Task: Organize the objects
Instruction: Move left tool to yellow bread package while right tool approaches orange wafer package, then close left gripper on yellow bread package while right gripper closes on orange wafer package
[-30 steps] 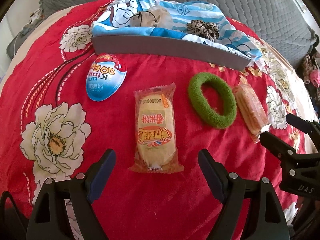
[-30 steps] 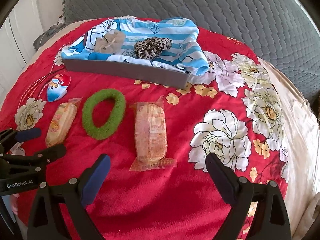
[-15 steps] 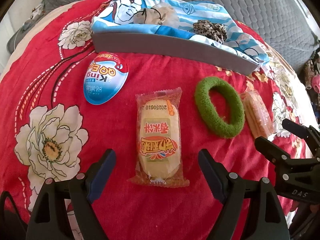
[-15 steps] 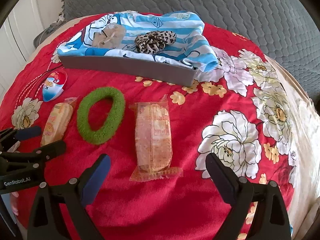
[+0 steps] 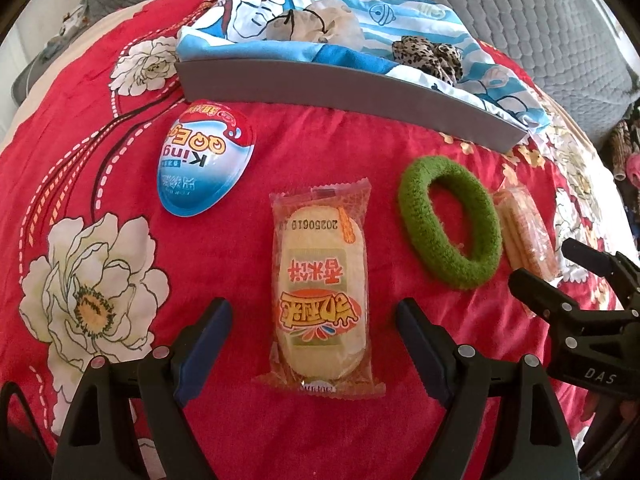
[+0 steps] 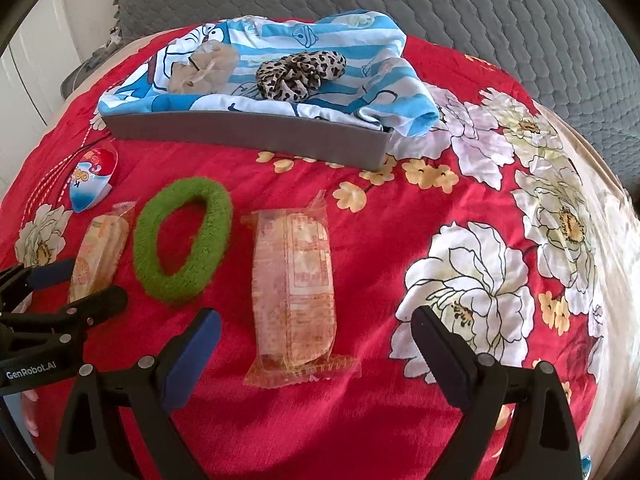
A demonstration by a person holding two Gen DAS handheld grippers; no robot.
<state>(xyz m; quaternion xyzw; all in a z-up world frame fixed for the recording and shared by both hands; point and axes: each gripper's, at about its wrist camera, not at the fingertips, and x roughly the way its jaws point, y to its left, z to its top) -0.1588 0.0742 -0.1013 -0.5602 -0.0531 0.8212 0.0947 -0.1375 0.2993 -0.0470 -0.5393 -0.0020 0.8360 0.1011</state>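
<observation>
A yellow rice-cracker packet (image 5: 320,292) lies on the red floral blanket, its near half between the fingers of my open left gripper (image 5: 314,316), which do not touch it. An orange cracker packet (image 6: 296,292) lies the same way inside my open right gripper (image 6: 316,324). Between the two packets rests a green fuzzy hair ring (image 5: 450,220) (image 6: 184,236). A blue egg-shaped pack (image 5: 204,160) sits at the far left. Each gripper shows in the other's view: the right gripper (image 5: 546,262) and the left gripper (image 6: 90,283).
A grey tray (image 5: 348,92) (image 6: 248,128) stands behind the row, lined with a blue cartoon cloth and holding a beige scrunchie (image 5: 316,24) and a leopard-print scrunchie (image 6: 300,74). A grey quilt lies beyond it. The blanket falls away on the right.
Both packets now sit lower in their views and closer in between the fingers; the grippers have edged toward them. Both pairs of jaws have stayed wide open.
</observation>
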